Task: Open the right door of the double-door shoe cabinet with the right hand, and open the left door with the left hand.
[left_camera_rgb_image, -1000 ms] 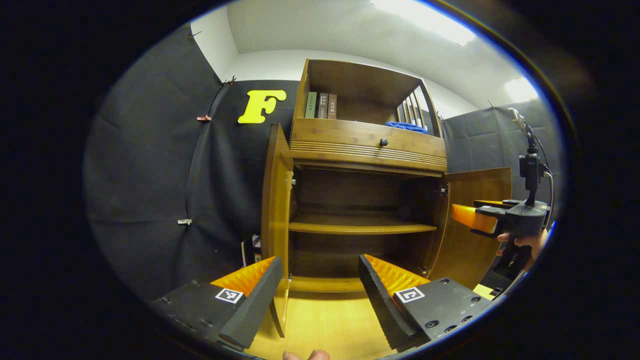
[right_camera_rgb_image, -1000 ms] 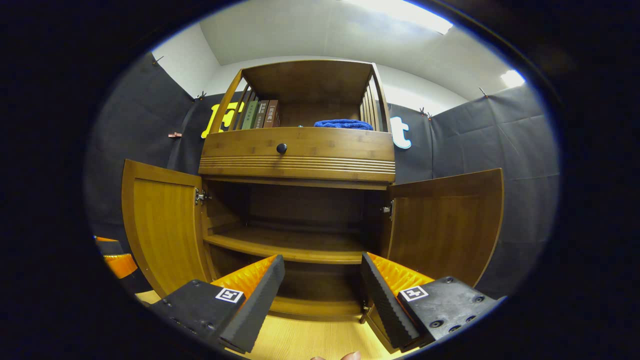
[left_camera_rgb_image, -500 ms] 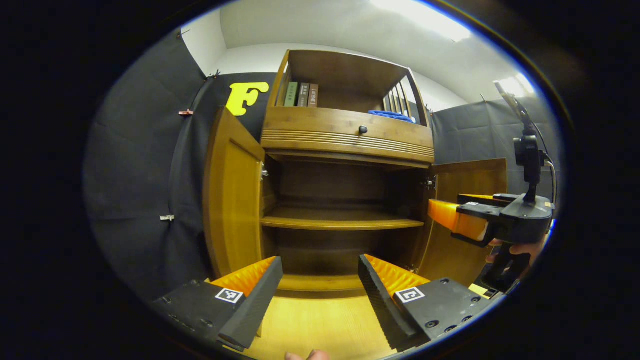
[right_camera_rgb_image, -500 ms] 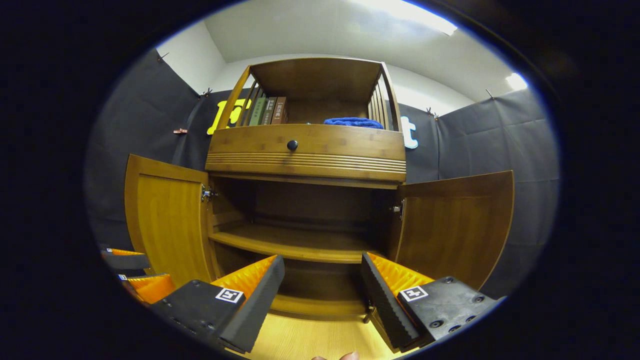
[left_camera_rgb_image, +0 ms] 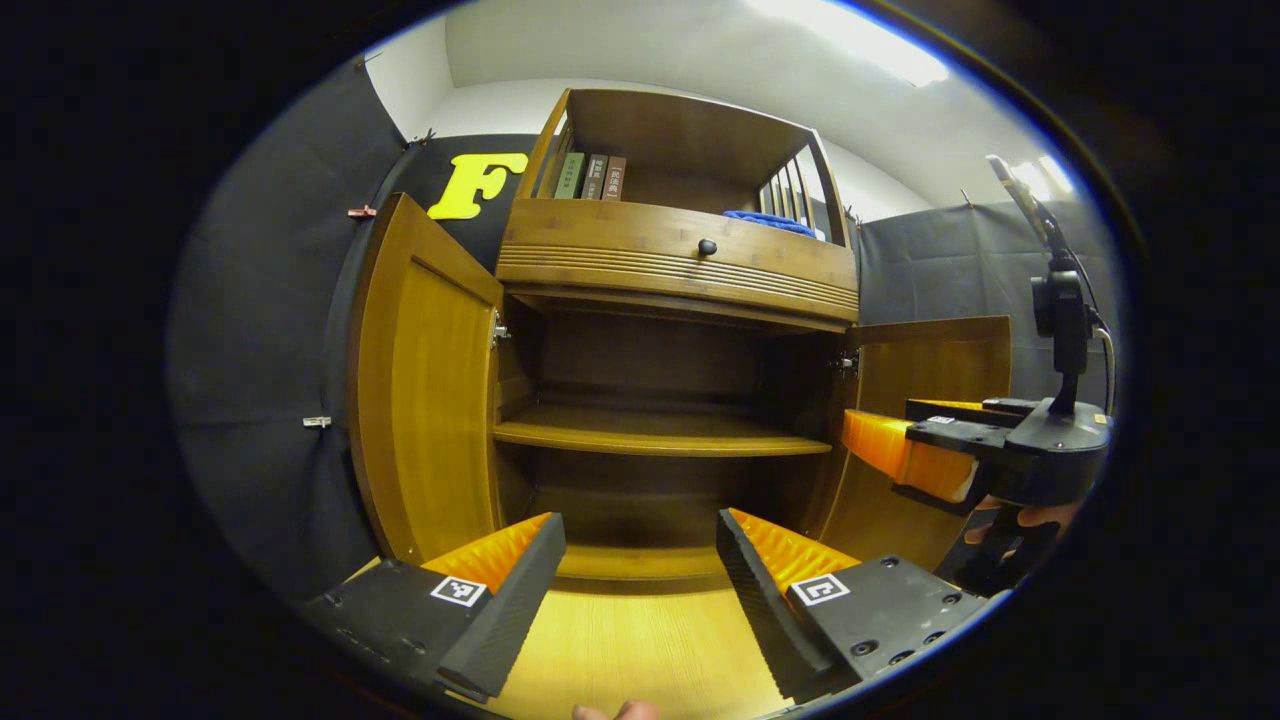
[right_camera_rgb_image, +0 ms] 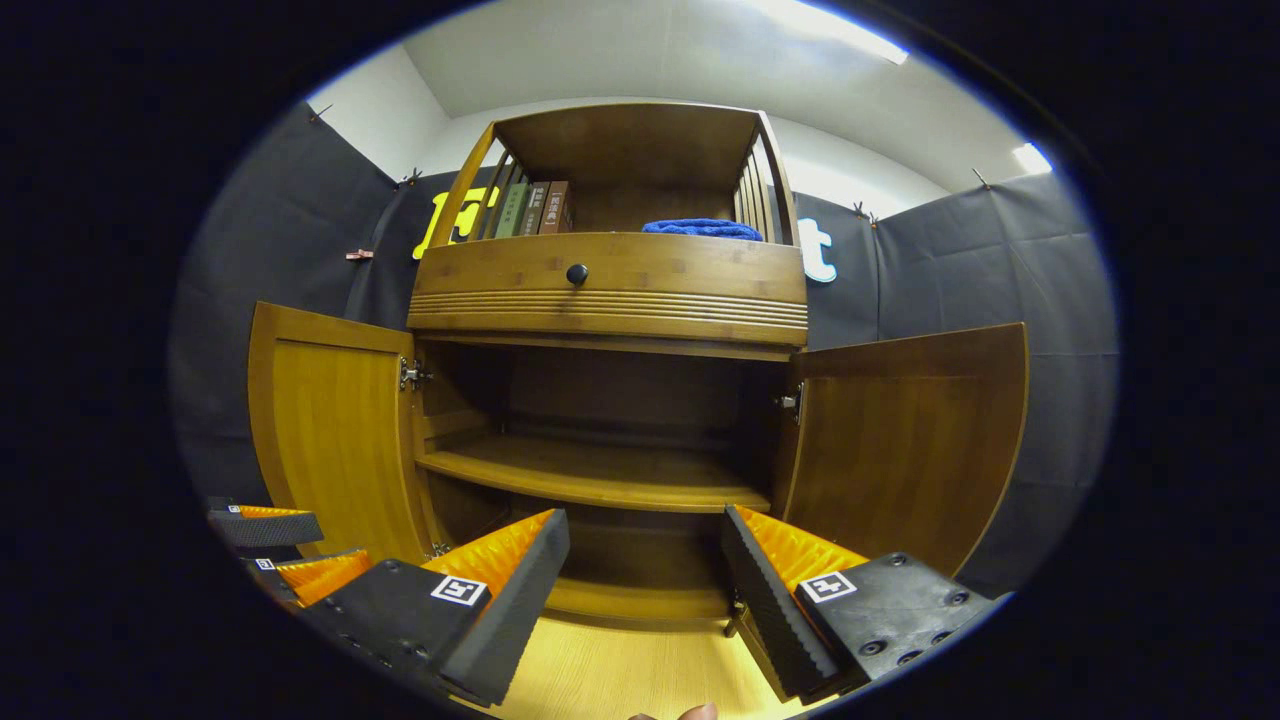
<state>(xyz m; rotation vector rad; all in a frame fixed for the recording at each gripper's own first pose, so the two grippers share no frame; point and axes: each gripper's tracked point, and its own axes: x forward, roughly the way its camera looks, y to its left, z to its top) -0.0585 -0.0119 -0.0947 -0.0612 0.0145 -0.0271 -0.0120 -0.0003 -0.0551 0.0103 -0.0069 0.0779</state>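
The wooden shoe cabinet [left_camera_rgb_image: 680, 280] [right_camera_rgb_image: 610, 300] stands ahead with both doors swung wide. Its left door [left_camera_rgb_image: 425, 380] [right_camera_rgb_image: 335, 420] and right door [left_camera_rgb_image: 930, 380] [right_camera_rgb_image: 905, 440] hang outward, baring a shelf [left_camera_rgb_image: 660, 435] [right_camera_rgb_image: 590, 475] inside. My left gripper [left_camera_rgb_image: 635, 590] is open in front of the cabinet's base, holding nothing. My right gripper [right_camera_rgb_image: 640, 590] is open too, with nothing between its fingers. In the left gripper view the right gripper [left_camera_rgb_image: 905, 450] hovers by the right door, a hand under it. The left gripper [right_camera_rgb_image: 275, 550] shows at the lower left of the right gripper view.
A drawer with a dark knob [left_camera_rgb_image: 707, 246] [right_camera_rgb_image: 577, 273] sits above the doors. Books [right_camera_rgb_image: 530, 208] and a blue cloth [right_camera_rgb_image: 700, 229] lie on the top shelf. A light wooden floor [left_camera_rgb_image: 640, 650] runs up to the cabinet.
The left door has swung further out from edge-on to wide open in the left gripper view. My left gripper has turned to face the cabinet. The right gripper has barely moved.
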